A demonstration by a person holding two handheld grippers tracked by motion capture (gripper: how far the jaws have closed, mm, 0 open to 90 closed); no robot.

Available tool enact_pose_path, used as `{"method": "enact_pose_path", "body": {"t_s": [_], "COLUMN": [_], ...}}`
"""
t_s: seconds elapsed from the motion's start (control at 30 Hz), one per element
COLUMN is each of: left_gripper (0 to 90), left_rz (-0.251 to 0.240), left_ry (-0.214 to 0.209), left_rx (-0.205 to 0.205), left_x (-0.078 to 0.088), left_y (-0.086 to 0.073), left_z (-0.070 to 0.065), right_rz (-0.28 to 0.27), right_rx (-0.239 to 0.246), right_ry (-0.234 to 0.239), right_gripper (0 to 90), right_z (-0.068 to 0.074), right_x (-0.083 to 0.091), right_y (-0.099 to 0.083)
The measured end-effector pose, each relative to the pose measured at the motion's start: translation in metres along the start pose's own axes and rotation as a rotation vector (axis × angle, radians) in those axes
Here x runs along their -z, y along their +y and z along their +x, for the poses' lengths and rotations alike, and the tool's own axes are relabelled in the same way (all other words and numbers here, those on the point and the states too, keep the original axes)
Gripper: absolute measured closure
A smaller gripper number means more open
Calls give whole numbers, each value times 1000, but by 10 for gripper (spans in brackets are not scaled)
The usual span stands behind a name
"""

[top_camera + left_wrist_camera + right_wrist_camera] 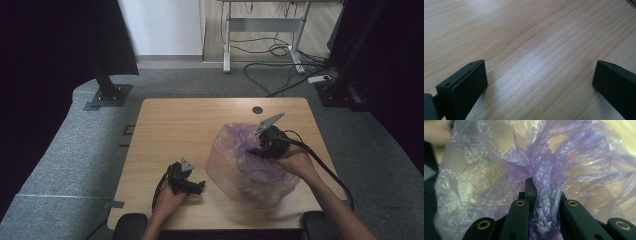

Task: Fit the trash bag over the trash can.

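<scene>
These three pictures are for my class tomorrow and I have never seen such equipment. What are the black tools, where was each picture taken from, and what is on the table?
No robot here: a person holds a hand-operated two-jaw gripper in each hand. The high view looks down on a wooden table from above the person's side. The other two pictures come from cameras riding on the grippers, looking along their black jaws. The left gripper rests low over bare wood, jaws wide apart and holding nothing. The right gripper is closed on a bunched fold of a thin, see-through purple plastic bag, which lies crumpled on the table's right half.
</scene>
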State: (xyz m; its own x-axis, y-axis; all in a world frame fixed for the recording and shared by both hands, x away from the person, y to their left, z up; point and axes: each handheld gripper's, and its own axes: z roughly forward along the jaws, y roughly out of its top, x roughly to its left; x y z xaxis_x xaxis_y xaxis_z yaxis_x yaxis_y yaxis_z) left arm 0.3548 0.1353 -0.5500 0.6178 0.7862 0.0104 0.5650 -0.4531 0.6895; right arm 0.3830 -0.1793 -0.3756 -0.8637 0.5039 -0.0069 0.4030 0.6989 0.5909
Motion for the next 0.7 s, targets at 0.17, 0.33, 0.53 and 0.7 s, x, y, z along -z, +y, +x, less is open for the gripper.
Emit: {"method": "enact_pose_path", "body": {"t_s": [0.17, 0.33, 0.53, 0.7], "left_gripper": [0, 0, 0, 0], "left_rz": [0, 2, 2, 2], "left_ry": [0, 0, 0, 0], "left_rx": [0, -2, -2, -2], "left_x": [0, 0, 0, 0], "left_y": [0, 0, 0, 0], "left_z": [0, 0, 0, 0], "right_rz": [112, 253, 188, 123], "right_rx": [-23, -9, -47, -70], "right_ry": [-58, -87, -69, -52], "right_gripper": [809, 779, 428, 395], "right_z": [-7, -8, -7, -7], "right_x": [-22, -39, -22, 6], "right_y": [-17, -25, -24, -25]}}
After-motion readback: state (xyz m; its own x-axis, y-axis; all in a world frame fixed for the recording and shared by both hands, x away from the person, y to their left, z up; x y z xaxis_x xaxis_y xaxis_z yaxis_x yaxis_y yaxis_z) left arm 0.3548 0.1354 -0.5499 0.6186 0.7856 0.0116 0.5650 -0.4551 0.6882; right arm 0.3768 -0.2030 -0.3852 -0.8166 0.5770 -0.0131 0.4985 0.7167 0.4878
